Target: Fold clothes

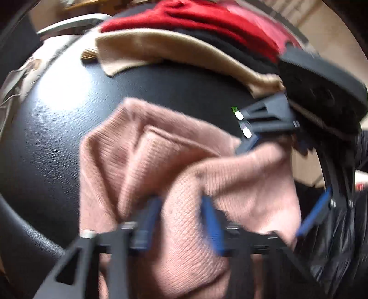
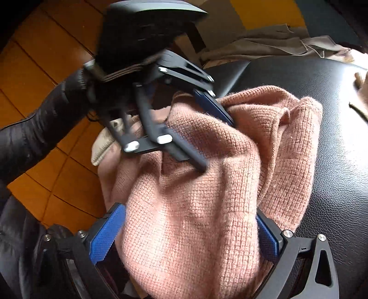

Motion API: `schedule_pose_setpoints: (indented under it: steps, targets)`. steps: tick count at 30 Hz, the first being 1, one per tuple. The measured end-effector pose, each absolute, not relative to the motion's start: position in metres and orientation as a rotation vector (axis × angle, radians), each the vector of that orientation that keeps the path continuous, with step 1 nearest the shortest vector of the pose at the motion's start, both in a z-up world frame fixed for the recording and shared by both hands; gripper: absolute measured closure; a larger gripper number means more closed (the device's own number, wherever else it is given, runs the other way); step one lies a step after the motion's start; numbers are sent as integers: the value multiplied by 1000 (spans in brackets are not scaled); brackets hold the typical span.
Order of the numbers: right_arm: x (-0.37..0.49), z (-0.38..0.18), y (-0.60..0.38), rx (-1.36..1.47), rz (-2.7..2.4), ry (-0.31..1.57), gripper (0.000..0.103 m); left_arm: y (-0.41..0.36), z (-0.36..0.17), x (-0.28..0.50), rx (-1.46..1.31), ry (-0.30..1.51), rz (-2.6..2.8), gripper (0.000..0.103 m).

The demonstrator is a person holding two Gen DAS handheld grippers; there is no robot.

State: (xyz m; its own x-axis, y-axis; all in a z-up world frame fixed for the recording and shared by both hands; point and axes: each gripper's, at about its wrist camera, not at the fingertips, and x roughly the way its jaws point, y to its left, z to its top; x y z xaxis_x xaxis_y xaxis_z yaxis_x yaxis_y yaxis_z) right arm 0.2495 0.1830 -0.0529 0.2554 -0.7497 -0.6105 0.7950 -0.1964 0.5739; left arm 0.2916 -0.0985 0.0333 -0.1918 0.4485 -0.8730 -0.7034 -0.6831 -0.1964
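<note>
1. The left gripper (image 1: 182, 220) is pinching a fold of the pink knit sweater (image 1: 142, 161).
2. The right gripper (image 1: 276, 147) is reaching into the sweater's far side.
3. Beige (image 1: 161, 50) and red (image 1: 184, 18) garments are lying at the black leather surface's (image 1: 50, 138) far edge.

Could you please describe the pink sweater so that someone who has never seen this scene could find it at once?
Start at the black leather surface. At its far edge lies a pile with a red garment over a beige garment; nearer the camera is the pink sweater. It is the only dusty-pink knit, bunched up rather than flat, with both the left gripper and right gripper around its folds.
</note>
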Motion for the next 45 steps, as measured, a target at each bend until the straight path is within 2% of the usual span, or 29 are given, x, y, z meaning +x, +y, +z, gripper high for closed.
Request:
schedule_pose_setpoints:
  steps: [1, 5, 7, 11, 13, 15, 16, 18, 22, 24, 27, 30, 33, 40, 42, 44, 45]
  targets:
    - [249, -52, 184, 1081, -1405, 51, 0, -100, 37, 291, -1289, 286, 1967, 98]
    - [255, -40, 188, 1042, -1445, 89, 9, -104, 50, 287, -1214, 152, 2043, 98]
    - [259, -31, 196, 1017, -1451, 65, 9, -105, 56, 285, -1178, 96, 2080, 98]
    - [253, -14, 212, 970, -1528, -4, 3, -86, 62, 273, -1151, 214, 2180, 97]
    - [248, -14, 217, 988, -1574, -29, 3, -77, 65, 267, -1135, 274, 2229, 88]
    - [242, -25, 217, 1054, -1625, -24, 3, -76, 55, 254, -1189, 293, 2287, 86]
    - [238, -35, 218, 1105, -1645, -7, 3, -85, 57, 254, -1221, 271, 2316, 81]
    - [231, -53, 220, 1197, -1681, 25, 3, -102, 54, 255, -1238, 135, 2371, 80]
    - [235, -55, 230, 1208, -1718, 2, 3, -167, 80, 300, -1114, -174, 2512, 68]
    - [240, -39, 231, 1151, -1771, 2, 3, -195, 88, 339, -1093, -203, 2621, 61]
    - [253, -9, 223, 1034, -1820, 23, 3, -236, 84, 399, -1113, -271, 2733, 58]
    - [265, 21, 213, 918, -1860, 50, 0, -269, 62, 449, -1199, -309, 2796, 57]
    - [291, 26, 165, 879, -1802, 179, 0, -287, 39, 485, -1234, -372, 2850, 57]
    - [298, -9, 51, 904, -1855, 417, 0, -316, 4, 520, -1278, -428, 2952, 57]
    - [287, -22, 42, 930, -1931, 488, 0, -329, -17, 523, -1385, -466, 2961, 57]
    - [274, -36, 55, 975, -2027, 558, 0, -338, -26, 533, -1336, -516, 2984, 58]
    - [269, -39, 63, 976, -2035, 530, 0, -343, -28, 537, -1300, -552, 2994, 61]
